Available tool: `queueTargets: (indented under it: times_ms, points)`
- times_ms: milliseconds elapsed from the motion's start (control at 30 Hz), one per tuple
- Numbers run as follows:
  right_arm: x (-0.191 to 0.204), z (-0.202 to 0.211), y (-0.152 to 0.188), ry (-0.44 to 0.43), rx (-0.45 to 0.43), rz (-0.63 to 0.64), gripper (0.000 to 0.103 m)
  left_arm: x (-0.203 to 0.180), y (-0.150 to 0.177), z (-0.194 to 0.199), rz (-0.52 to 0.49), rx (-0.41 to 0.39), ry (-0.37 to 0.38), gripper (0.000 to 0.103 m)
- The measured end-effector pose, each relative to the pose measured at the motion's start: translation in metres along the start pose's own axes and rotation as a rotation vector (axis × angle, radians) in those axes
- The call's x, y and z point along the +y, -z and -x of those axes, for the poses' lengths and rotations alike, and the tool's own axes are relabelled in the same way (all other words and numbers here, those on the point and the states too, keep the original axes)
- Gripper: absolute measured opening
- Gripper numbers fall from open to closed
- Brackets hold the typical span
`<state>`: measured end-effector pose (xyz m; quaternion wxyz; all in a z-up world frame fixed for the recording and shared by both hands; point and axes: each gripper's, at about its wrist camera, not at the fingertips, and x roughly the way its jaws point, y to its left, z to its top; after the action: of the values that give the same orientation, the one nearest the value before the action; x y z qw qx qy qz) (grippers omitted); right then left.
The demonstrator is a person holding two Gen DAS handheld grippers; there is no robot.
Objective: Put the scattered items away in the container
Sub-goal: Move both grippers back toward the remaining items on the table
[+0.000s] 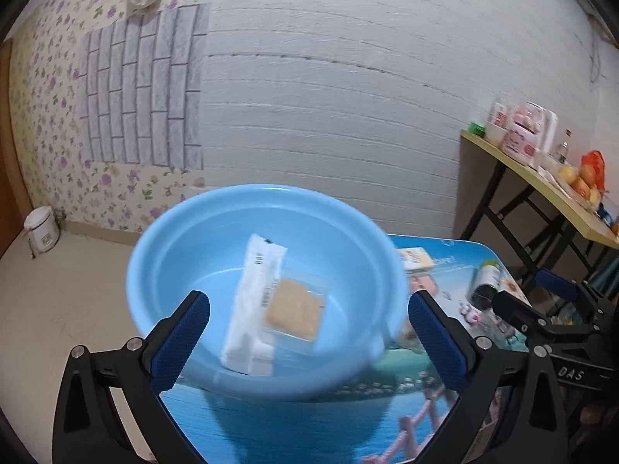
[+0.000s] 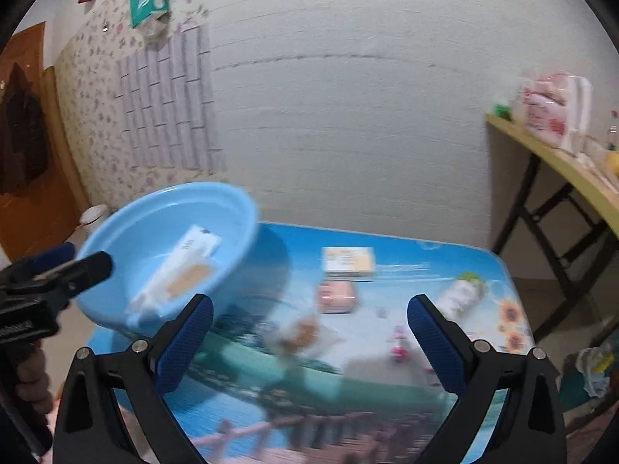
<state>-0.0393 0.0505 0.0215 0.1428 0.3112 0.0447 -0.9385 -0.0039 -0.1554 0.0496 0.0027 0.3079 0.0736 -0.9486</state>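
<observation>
A light blue basin (image 1: 170,247) sits on the left of a picture-printed table; it also shows in the right wrist view (image 2: 127,232). Inside lie a long white packet (image 1: 251,309) and a clear packet with a tan square (image 1: 296,309). My left gripper (image 1: 309,332) is open and empty, just in front of the basin. My right gripper (image 2: 309,340) is open and empty above the table. On the table lie a yellow-white box (image 2: 350,260), a pink packet (image 2: 336,297), a clear snack packet (image 2: 300,334), a small bottle (image 2: 460,294) and a small pink item (image 2: 398,344).
The picture-printed table (image 2: 348,398) ends near a white brick-pattern wall. A folding side table (image 1: 541,181) at the right carries fruit and packages. A small white bin (image 1: 41,228) stands on the floor at the left. The right gripper shows in the left wrist view (image 1: 541,301).
</observation>
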Motion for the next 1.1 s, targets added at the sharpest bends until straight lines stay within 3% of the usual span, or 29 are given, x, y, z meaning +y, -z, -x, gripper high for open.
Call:
queueTargets:
  times_ms: [67,167,367,533,667,800,1100]
  points:
    - [-0.018,0.007,0.009,0.037,-0.013,0.005,0.101,-0.014,0.003,0.002,-0.036,-0.015,0.012,0.103]
    - [-0.054,0.011,0.026,0.050,0.037,-0.066,0.101,-0.036,0.006,0.002,-0.079,-0.012,0.025,0.103]
    - [-0.080,0.020,0.042,0.057,0.067,-0.101,0.101,-0.063,0.016,-0.008,-0.039,0.037,0.112,0.103]
    - [-0.099,0.037,0.051,0.046,0.097,-0.090,0.101,-0.085,0.025,-0.017,-0.018,0.085,0.139,0.103]
    - [-0.115,0.039,0.062,0.077,0.121,-0.136,0.101,-0.099,0.034,-0.016,-0.059,0.096,0.146,0.103]
    - [-0.127,0.040,0.069,0.048,0.126,-0.216,0.101,-0.107,0.037,-0.015,-0.094,0.120,0.134,0.103]
    - [-0.125,0.041,0.066,0.073,0.115,-0.195,0.101,-0.111,0.042,-0.023,-0.082,0.198,0.106,0.103]
